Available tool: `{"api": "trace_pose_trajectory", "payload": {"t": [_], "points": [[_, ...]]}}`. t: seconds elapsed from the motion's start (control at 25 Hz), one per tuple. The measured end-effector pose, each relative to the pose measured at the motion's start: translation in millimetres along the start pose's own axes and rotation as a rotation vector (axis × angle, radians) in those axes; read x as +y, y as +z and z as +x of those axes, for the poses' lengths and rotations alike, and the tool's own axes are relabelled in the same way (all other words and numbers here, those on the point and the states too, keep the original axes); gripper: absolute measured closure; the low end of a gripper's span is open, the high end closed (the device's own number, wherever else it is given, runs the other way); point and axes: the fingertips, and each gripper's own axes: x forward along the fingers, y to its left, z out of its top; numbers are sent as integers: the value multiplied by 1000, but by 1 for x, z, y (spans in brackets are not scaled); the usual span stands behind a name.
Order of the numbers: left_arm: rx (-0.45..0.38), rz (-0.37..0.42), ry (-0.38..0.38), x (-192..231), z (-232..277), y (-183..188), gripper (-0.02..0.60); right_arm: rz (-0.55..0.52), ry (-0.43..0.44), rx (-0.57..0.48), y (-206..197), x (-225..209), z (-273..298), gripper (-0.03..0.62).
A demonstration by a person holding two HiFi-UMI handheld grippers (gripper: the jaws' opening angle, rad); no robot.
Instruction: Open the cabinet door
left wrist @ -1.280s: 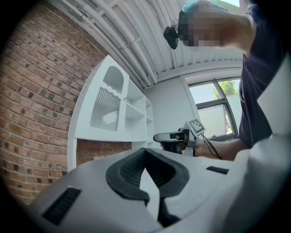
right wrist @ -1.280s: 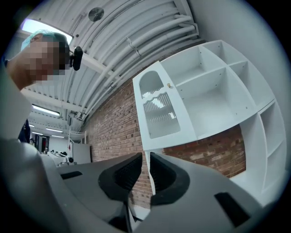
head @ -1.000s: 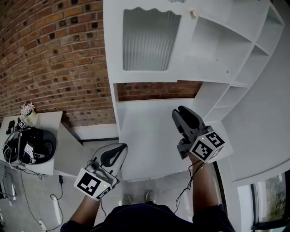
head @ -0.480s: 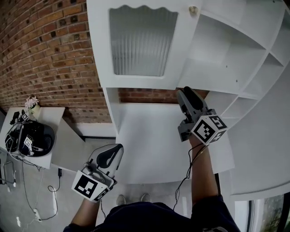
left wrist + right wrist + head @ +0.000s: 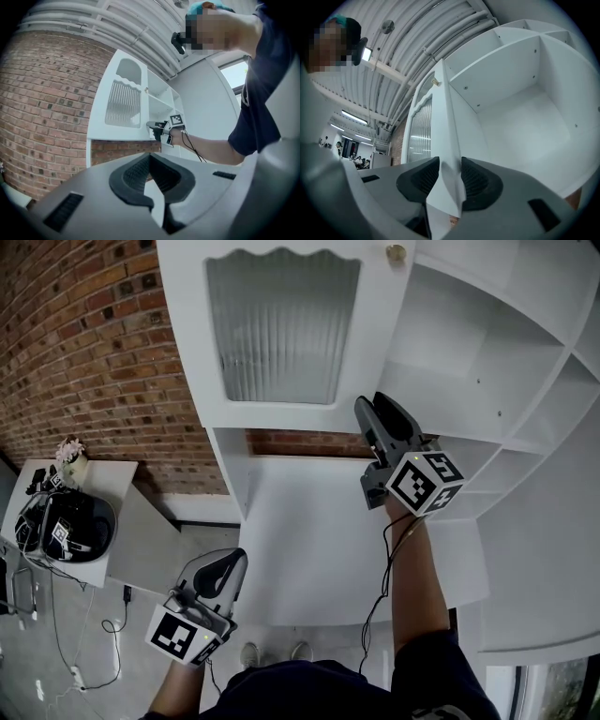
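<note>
The white cabinet door (image 5: 281, 334) has a ribbed glass pane and a small brass knob (image 5: 396, 253) at its upper right corner. It stands ajar from the open shelf bay behind it. My right gripper (image 5: 370, 404) is raised to the door's lower right corner. In the right gripper view the door's free edge (image 5: 443, 122) runs up between the jaws of the right gripper (image 5: 450, 176), which stand wide and close to both faces. My left gripper (image 5: 234, 559) hangs low in front of the cabinet's counter, fingertips together and empty; its own view shows the left gripper (image 5: 150, 157) and the right gripper (image 5: 154, 125) at the door.
Open white shelves (image 5: 487, 343) fill the cabinet to the right of the door. A white counter (image 5: 309, 531) lies below, with a brick wall (image 5: 94, 362) behind and to the left. A side table (image 5: 122, 521) at left carries a black device and flowers; cables lie on the floor.
My right gripper rose from above the counter up to the door's lower right corner. The left gripper dropped slightly lower and stayed shut.
</note>
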Motion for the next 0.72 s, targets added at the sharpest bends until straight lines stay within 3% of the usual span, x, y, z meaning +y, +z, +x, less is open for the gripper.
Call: {"api": "trace_pose_trajectory", "payload": {"t": [0.72], "points": [[0, -7, 30, 6, -40, 3, 577, -2, -31, 7, 1, -3, 3, 450]]}}
